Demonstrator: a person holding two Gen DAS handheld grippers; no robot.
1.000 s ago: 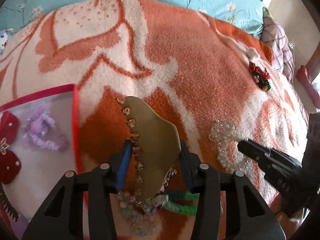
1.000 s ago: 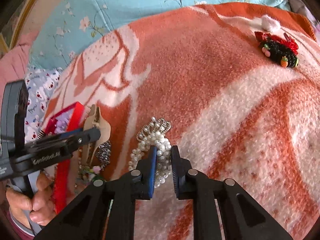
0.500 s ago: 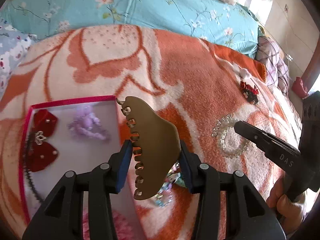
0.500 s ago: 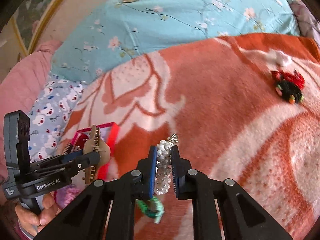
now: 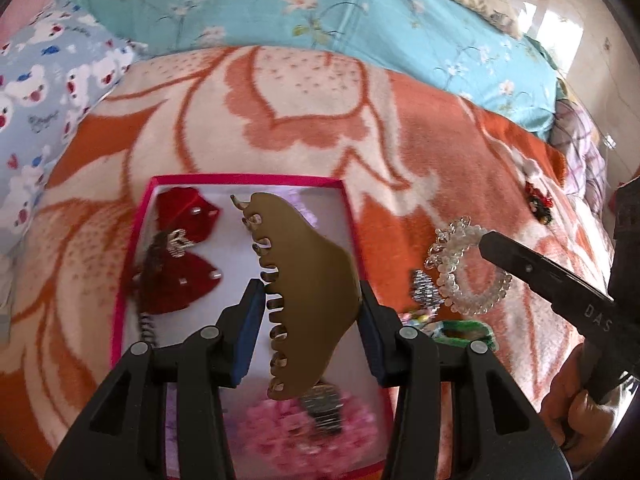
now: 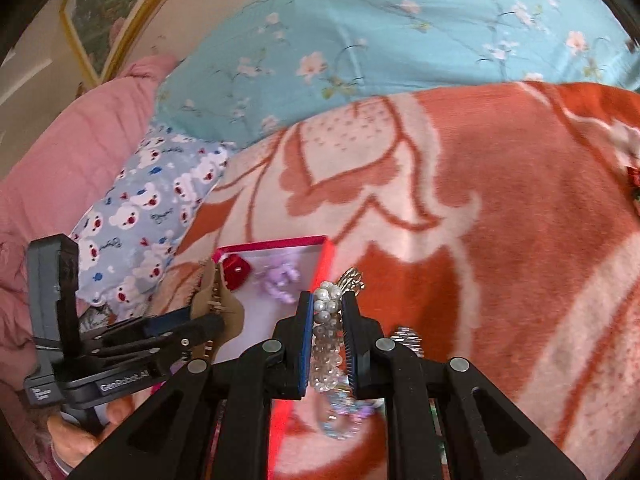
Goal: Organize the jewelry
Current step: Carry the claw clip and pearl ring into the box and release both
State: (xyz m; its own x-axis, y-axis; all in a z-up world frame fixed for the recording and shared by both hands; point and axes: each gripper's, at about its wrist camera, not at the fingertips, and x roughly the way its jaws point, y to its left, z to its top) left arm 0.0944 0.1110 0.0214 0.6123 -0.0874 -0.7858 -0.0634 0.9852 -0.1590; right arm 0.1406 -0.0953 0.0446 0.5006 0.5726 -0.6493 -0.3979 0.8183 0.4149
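Observation:
My left gripper [image 5: 310, 308] is shut on a tan claw hair clip [image 5: 308, 280] and holds it above the pink-rimmed box [image 5: 244, 179]. The box holds a red bow [image 5: 184, 256], a purple scrunchie [image 6: 280, 280] and a pink flower piece [image 5: 280, 424]. My right gripper [image 6: 328, 312] is shut on a pearl bracelet [image 6: 326, 332], lifted off the blanket just right of the box; the bracelet also shows in the left wrist view [image 5: 464, 276]. The left gripper and its clip show in the right wrist view [image 6: 216, 312].
An orange and cream blanket [image 5: 400, 128] covers the bed. A silver clip [image 5: 426, 292] and a green scrunchie [image 5: 464, 332] lie right of the box. A red and black hair piece [image 5: 540, 204] lies far right. Blue floral bedding [image 6: 400, 32] and a bear-print pillow [image 6: 152, 216] sit behind.
Both grippers rose and moved left. The hair clip now hangs over the box. The pearl bracelet left the blanket, held in the right gripper.

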